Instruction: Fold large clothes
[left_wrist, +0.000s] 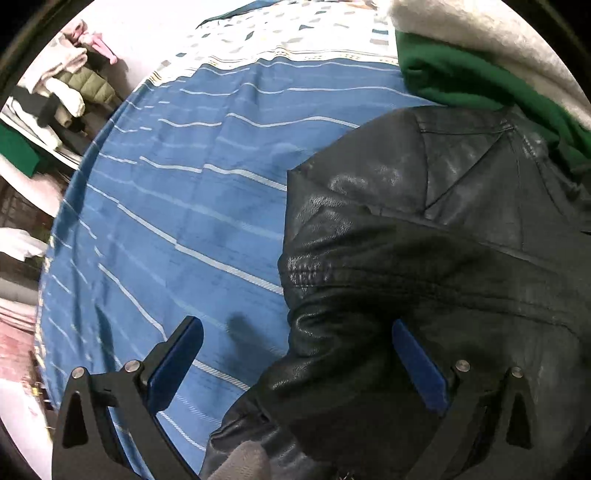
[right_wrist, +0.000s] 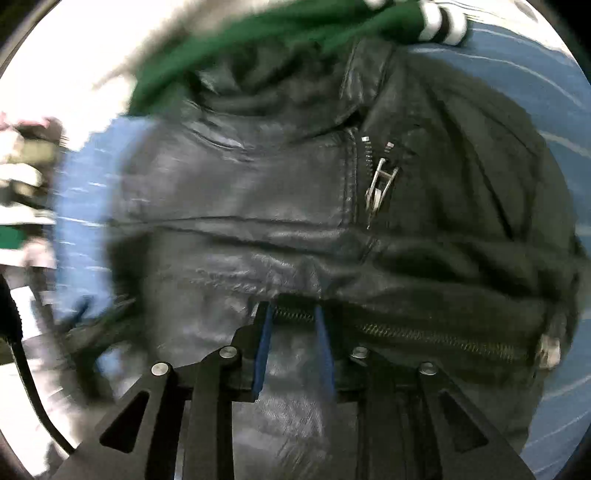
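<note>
A black leather jacket (left_wrist: 424, 240) lies crumpled on a blue striped bedspread (left_wrist: 184, 184). My left gripper (left_wrist: 295, 323) hovers open over the jacket's left edge, one blue pad above the bedspread and the other above the leather, with neither pad pressing on anything. In the right wrist view the jacket (right_wrist: 258, 192) fills the frame, its metal zip pull (right_wrist: 380, 177) lying on the chest. My right gripper (right_wrist: 294, 321) is shut on a fold of the jacket at its zipped edge (right_wrist: 424, 334), with leather pinched between the narrow blue pads.
A green garment (left_wrist: 461, 81) and a white fleecy cloth (left_wrist: 480, 33) lie just beyond the jacket. The green garment (right_wrist: 277, 33) has a striped cuff. Piled clothes (left_wrist: 74, 85) sit off the bed's left side. Bare bedspread stretches left of the jacket.
</note>
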